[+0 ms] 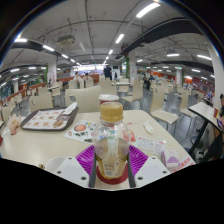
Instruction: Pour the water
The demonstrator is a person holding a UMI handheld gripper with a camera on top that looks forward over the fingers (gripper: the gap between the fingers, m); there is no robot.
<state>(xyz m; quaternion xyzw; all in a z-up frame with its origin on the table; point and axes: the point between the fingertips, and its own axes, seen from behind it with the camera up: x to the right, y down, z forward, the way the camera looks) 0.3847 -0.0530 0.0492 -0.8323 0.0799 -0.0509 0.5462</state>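
Observation:
A clear plastic bottle (111, 143) with an orange cap and yellowish liquid stands upright between my gripper's (112, 160) two fingers. Both purple pads (86, 157) press against its sides, so my gripper is shut on the bottle. Its base shows a red rim low between the fingers. The bottle is above the near edge of a light table (40, 145). No cup or glass shows clearly.
On the table lie a tray (48, 119) with food at the left, a printed paper (84, 128) behind the bottle, and small items at the right (150, 128). Beyond are canteen tables and chairs (165, 108). A dark object (212, 130) stands at the right.

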